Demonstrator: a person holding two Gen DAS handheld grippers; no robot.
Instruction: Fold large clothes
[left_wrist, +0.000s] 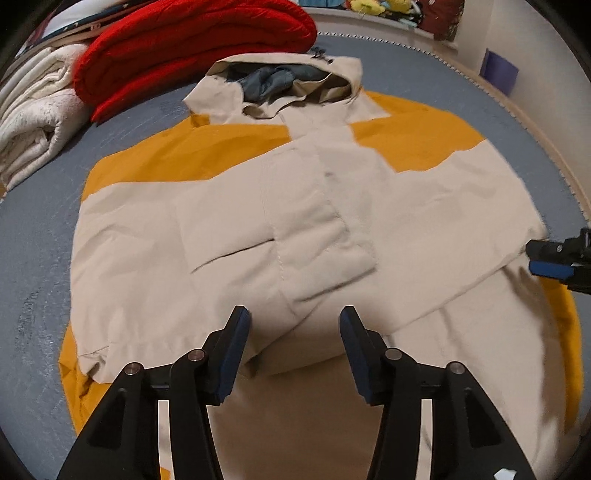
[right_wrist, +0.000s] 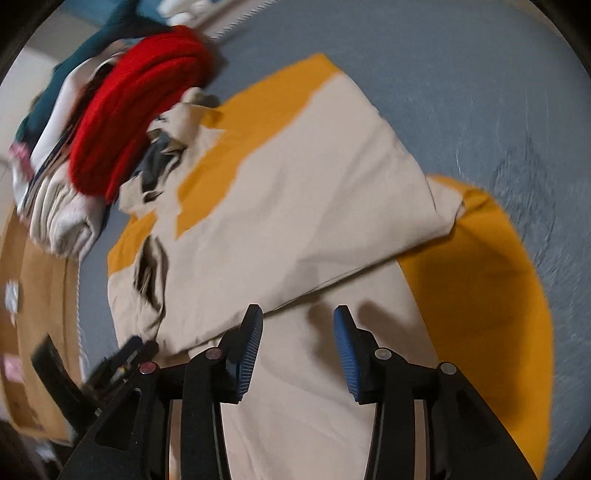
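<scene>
Jacket — beige with mustard-yellow panels — lay spread on the grey-blue bed cover, both sleeves folded across its front. Nearest, the left gripper and right gripper hung over its lower part, jaws partly open, holding nothing. Beyond the hood sat a folded red sweater.

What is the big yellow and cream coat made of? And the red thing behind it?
The coat looks like smooth woven fabric, maybe nylon or polyester: matte, with crisp creases and stitched seams. The red thing looks like thick knitted wool or acrylic, soft and ribbed.
</scene>
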